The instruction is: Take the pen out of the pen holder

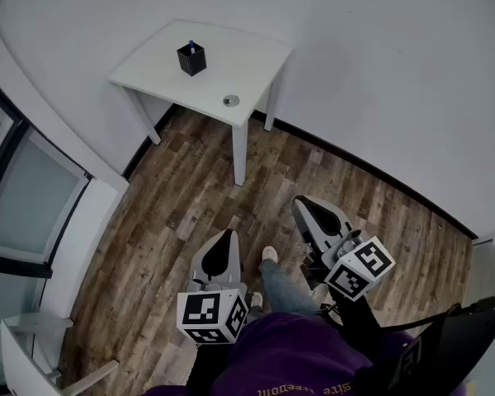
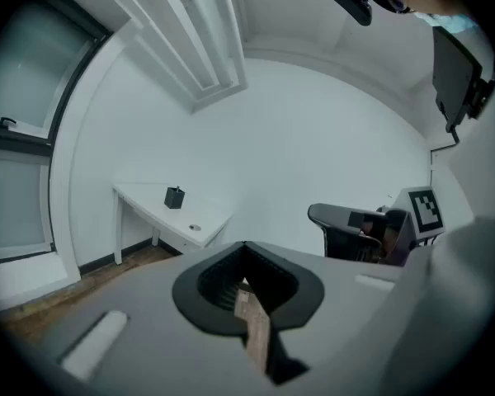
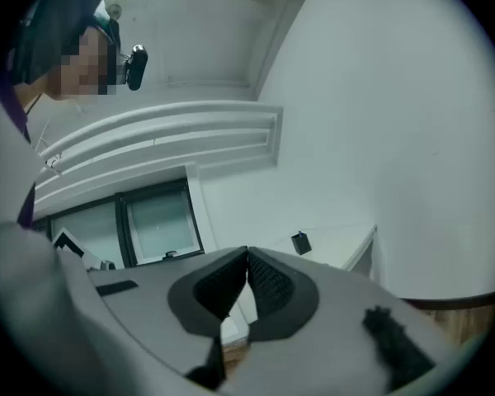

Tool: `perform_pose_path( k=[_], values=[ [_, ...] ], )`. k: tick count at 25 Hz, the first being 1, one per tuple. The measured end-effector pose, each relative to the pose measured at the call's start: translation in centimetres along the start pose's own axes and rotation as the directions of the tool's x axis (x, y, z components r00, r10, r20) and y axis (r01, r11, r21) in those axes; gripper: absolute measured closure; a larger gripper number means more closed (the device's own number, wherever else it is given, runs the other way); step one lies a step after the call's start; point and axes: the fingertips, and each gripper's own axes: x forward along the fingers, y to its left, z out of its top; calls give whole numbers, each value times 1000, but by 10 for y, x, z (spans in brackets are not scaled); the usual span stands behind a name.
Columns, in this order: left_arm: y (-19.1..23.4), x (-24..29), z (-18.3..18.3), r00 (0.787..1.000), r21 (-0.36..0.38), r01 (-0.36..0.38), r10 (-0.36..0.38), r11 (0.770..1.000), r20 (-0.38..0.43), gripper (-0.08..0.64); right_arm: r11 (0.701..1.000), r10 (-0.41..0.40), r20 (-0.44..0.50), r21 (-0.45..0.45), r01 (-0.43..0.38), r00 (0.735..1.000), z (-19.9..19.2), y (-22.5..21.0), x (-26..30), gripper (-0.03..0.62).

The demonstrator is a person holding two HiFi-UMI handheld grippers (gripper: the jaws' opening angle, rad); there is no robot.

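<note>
Since the black square pen holder [image 1: 192, 58] with its blue pen [image 1: 192, 44] sits far off on the white table [image 1: 239, 64], I hold left gripper [image 1: 227, 239] and right gripper [image 1: 304, 207] closed, empty; nothing's reachable.

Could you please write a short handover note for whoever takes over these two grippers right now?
Left gripper: jaws shut, nothing between them, held low in front of the person over the wood floor.
Right gripper: jaws shut, empty, beside the left one, and also far from the table.
Things: the black pen holder stands upright on the white table in the corner, with the blue-tipped pen in it.
Done: nothing yet. The pen is in the holder and neither gripper is near it.
Left: walk up to the table, open one gripper, grip the pen and lift it out, perhaps steadying the holder with the other.
</note>
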Motion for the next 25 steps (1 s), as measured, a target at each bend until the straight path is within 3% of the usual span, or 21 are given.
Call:
perform_pose_path(
  k=[13, 25],
  values=[
    [2, 98, 45, 996, 5, -75, 75, 997, 40, 554, 995, 101, -18, -7, -101, 995, 39, -84, 71, 581],
    [17, 159, 65, 990, -25, -131, 132, 991, 58, 554, 983, 183, -47, 6, -183, 982, 48, -128, 124, 581]
  ],
)
